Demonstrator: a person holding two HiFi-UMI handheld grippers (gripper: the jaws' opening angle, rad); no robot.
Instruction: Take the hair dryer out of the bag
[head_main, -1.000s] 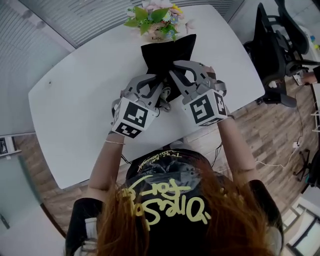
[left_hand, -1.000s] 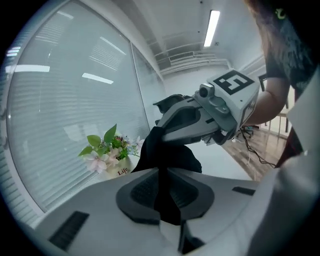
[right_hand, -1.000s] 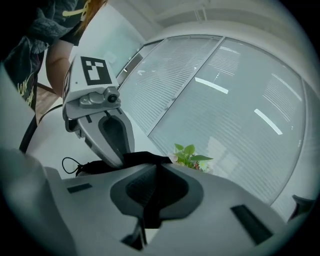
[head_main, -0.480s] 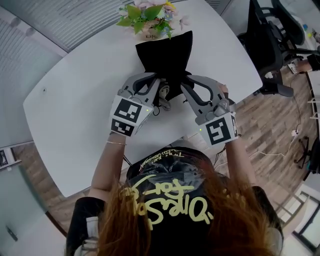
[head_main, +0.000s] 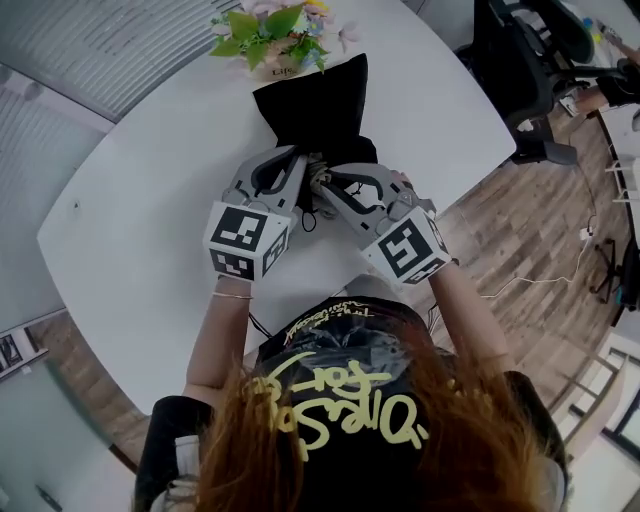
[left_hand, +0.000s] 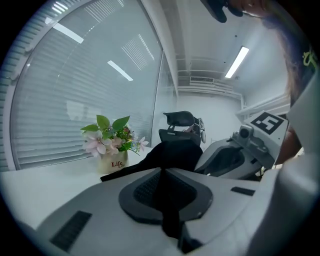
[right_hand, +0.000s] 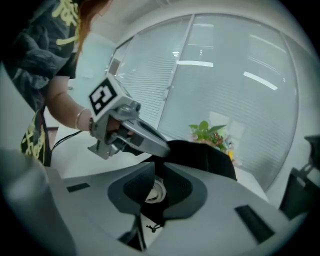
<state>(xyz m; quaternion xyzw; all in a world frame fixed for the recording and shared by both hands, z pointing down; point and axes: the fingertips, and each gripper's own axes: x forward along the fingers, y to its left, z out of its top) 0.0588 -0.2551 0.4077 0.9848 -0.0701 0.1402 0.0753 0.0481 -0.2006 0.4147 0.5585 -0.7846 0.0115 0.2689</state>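
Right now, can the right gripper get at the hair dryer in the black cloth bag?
Probably yes. The left gripper is shut on the rim of the black cloth bag; the right gripper, its jaws just opening, is at the bag's mouth with a pale round part, likely the hair dryer, between them.

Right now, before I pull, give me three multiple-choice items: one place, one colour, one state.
1. Where does the flower pot stand? A) on the table, beyond the bag B) inside the bag C) on the floor
2. What colour is the bag? A) white B) black C) red
3. How is the left gripper? A) wide open B) shut on the bag's fabric C) out of view
Answers: 1 A, the head view shows it behind the bag; 2 B, its cloth is black throughout; 3 B, its own view shows black cloth pinched between closed jaws.
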